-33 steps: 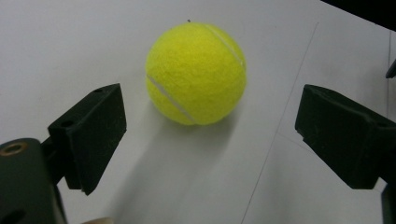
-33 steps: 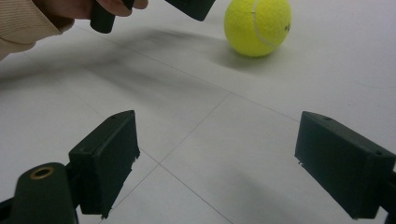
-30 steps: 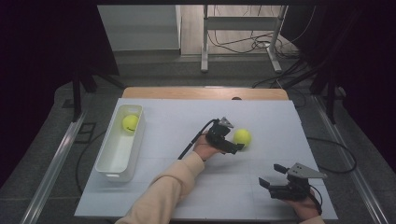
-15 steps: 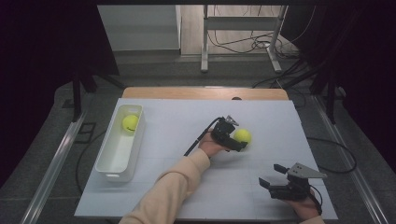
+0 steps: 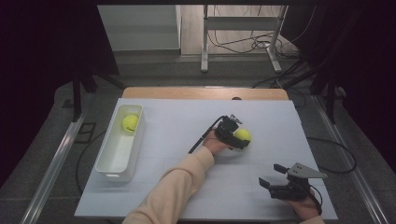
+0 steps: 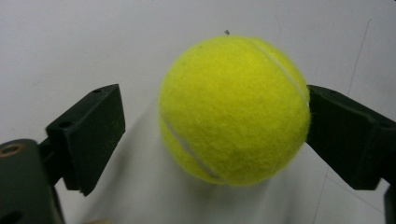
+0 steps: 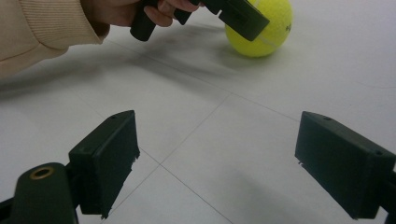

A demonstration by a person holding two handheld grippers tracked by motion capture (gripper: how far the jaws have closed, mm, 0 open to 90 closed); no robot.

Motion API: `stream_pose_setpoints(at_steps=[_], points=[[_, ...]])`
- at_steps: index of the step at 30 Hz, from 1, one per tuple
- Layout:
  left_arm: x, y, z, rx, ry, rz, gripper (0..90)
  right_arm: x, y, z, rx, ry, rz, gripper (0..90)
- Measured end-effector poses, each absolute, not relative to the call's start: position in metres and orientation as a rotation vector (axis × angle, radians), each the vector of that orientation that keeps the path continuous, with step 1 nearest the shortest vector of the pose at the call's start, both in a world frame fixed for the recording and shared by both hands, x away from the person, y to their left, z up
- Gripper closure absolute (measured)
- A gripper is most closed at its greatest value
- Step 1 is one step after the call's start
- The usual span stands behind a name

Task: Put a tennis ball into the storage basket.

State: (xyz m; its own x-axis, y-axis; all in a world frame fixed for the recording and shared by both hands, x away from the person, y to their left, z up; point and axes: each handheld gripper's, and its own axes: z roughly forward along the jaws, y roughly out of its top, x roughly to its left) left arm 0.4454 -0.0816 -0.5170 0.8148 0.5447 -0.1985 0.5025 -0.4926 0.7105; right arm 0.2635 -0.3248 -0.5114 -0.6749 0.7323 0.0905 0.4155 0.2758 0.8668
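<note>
A yellow tennis ball [image 5: 243, 134] rests on the white table top right of centre. My left gripper [image 5: 239, 138] reaches it from the left, and its jaws stand on either side of it. In the left gripper view the ball [image 6: 233, 109] touches the right-hand jaw, while a gap separates it from the left-hand jaw, so the left gripper [image 6: 212, 109] is open. My right gripper [image 5: 271, 175] lies near the front right edge, open, with bare table between its jaws [image 7: 217, 140]. Beyond it, the right gripper view shows the ball [image 7: 261, 28] and the other hand.
A white oblong bin [image 5: 105, 163] stands at the left of the table, with a second tennis ball [image 5: 130, 122] in its far end. A black cable [image 5: 201, 136] trails from the left gripper across the table. Table legs and loose cables lie beyond the far edge.
My left gripper has slid a little to the right, so its jaws now flank the ball. The ball and the right gripper have stayed where they were.
</note>
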Motion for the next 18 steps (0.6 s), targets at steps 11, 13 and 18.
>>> stream_pose_setpoints(at_steps=[11, 13, 18], points=[[0.442, -0.082, -0.51, 2.22, 0.739, 0.062, 26.8, 0.263, -0.325, -0.511, 1.044, 2.223, 1.355, 13.7], [0.442, -0.079, -0.508, 2.209, 0.751, 0.058, 26.8, 0.263, -0.325, -0.511, 1.045, 2.223, 1.355, 13.7], [0.437, -0.071, -0.5, 2.187, 0.752, 0.073, 26.8, 0.263, -0.325, -0.512, 1.045, 2.223, 1.353, 13.7]])
